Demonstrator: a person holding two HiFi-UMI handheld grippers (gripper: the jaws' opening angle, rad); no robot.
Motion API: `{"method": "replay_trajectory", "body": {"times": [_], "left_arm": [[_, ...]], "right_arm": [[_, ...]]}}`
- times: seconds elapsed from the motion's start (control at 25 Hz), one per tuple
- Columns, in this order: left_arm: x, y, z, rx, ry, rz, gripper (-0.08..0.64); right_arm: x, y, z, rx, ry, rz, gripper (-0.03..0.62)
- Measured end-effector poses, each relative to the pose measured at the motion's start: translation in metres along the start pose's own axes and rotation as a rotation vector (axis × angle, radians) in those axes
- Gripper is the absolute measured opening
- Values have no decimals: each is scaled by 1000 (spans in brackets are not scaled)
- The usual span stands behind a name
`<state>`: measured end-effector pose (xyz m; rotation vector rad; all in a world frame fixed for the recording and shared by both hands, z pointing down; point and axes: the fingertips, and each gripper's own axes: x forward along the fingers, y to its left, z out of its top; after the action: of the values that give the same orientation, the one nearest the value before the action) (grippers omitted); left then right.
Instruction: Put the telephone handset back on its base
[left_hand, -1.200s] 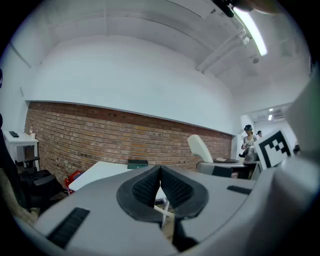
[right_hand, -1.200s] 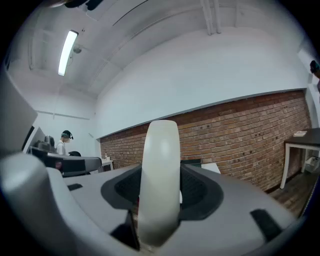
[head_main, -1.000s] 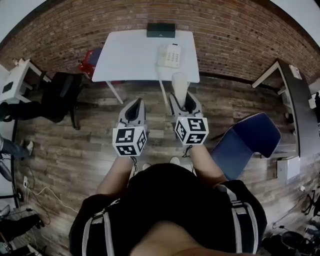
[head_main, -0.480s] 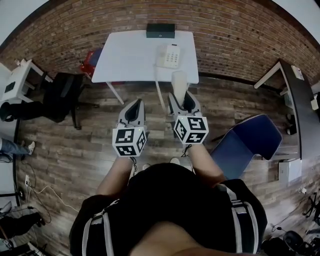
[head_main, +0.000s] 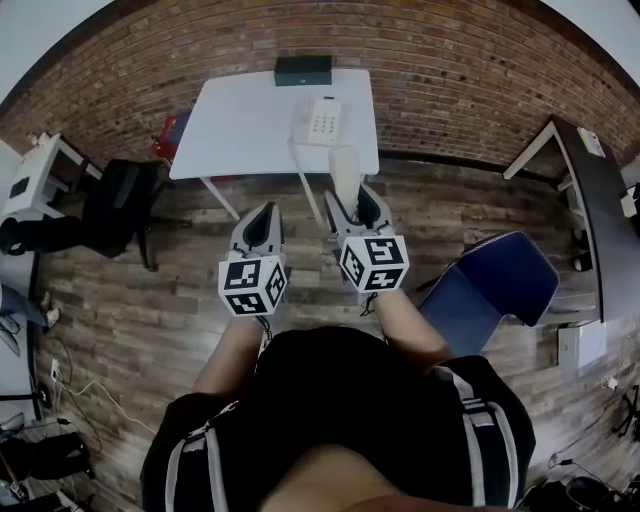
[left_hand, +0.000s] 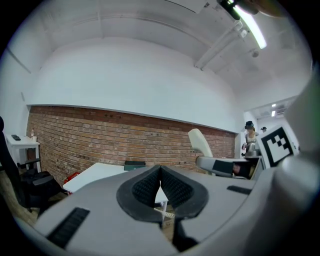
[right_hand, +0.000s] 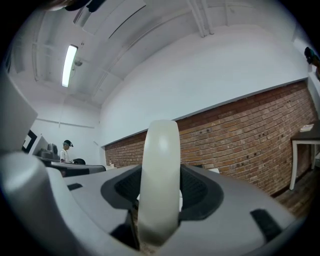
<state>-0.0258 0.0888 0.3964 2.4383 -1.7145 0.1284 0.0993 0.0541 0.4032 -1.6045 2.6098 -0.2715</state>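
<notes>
A person stands on a wooden floor (head_main: 150, 300), seen from above, with a claw in each hand. The right claw (head_main: 352, 200) is clamped on the handset (head_main: 344, 170), a cream-white piece that sticks out ahead of the jaws. In the right gripper view the handset (right_hand: 160, 150) stands upright in the middle, with a dark pad (right_hand: 197, 192) pressed against each side. The jaws are spread fairly wide to fit around it.

The left claw (head_main: 262, 212) is level with the right claw, just to its left, and the two do not touch. Its jaws are closed together and hold nothing. In the left gripper view the two ribbed pads (left_hand: 172, 190) meet at their far ends. A bit of coiled cord (left_hand: 166, 215) shows low in the narrow slit behind them.

The base (head_main: 318, 122) is ahead of the right claw and slightly to its left, well apart from the handset. It is pale, has a keypad, and sits near the right side of a white table (head_main: 240, 120). A dark box (head_main: 303, 70) lies beyond the base at the table's far edge, against a brick wall (head_main: 450, 70).

To the right of the right claw, and nearer the person, is a blue chair (head_main: 495, 285). Far to the left of the left claw is a black chair (head_main: 115, 200).
</notes>
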Motion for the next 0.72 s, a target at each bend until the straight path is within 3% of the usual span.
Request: {"method": "replay_trajectory", "body": {"times": [0.4, 0.72], "left_arm": [[26, -29, 3, -13, -20, 40, 2], [53, -21, -4, -8, -3, 45, 2]], "right_arm": [[1, -42, 11, -2, -3, 37, 204], [24, -52, 6, -4, 1, 62, 204]]}}
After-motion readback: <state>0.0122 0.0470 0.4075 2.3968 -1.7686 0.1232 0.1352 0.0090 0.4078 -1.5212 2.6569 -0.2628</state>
